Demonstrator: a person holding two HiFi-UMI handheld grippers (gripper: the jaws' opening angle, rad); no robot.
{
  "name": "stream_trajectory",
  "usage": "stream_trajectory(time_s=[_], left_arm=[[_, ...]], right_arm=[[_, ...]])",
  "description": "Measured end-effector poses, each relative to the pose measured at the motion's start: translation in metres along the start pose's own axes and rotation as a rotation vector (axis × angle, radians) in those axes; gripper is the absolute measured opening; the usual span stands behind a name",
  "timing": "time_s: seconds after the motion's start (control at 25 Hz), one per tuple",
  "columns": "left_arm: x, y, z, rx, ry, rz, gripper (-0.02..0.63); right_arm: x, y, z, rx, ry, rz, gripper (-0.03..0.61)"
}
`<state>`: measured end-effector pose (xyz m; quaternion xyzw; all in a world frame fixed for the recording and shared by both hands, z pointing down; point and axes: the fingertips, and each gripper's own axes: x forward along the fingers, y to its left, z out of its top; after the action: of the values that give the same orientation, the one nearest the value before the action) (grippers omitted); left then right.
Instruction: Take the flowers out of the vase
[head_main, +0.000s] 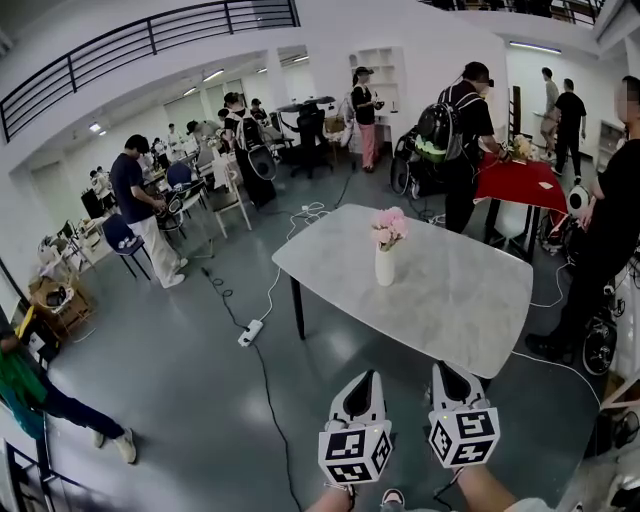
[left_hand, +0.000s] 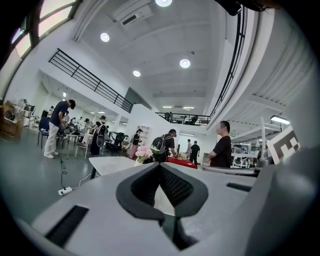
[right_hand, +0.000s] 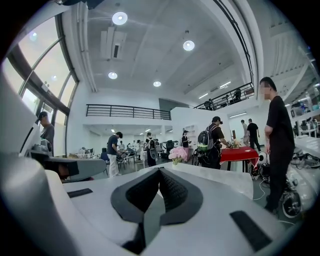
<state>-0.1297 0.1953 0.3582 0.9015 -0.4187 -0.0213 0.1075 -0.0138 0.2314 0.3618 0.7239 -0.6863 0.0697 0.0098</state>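
both pairs of jaws are pressed together with nothing between them, so the left gripper (head_main: 371, 378) and right gripper (head_main: 441, 368) are empty, side by side before the table (head_main: 470, 310). the pink flowers (head_main: 389, 226) stand in the white vase (head_main: 385, 267) on it, well apart from both. i judge this is the approach; next, one gripper must open and close on the stems. only the head view shows the whole vase; the gripper views show mainly blossoms.

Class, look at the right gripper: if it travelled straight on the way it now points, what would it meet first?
Probably the near edge of the grey table, just ahead of the shut right gripper. The pink flowers stand farther back on it. Height and depth are hard to judge.
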Motion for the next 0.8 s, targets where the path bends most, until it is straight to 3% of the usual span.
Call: stream_trajectory(time_s=[0.8], left_arm=[[0.090,0.017,-0.008,0.015,0.023,0.034,0.004]], right_arm=[[0.087,-0.043,-0.007,0.023,0.024,0.041,0.017]])
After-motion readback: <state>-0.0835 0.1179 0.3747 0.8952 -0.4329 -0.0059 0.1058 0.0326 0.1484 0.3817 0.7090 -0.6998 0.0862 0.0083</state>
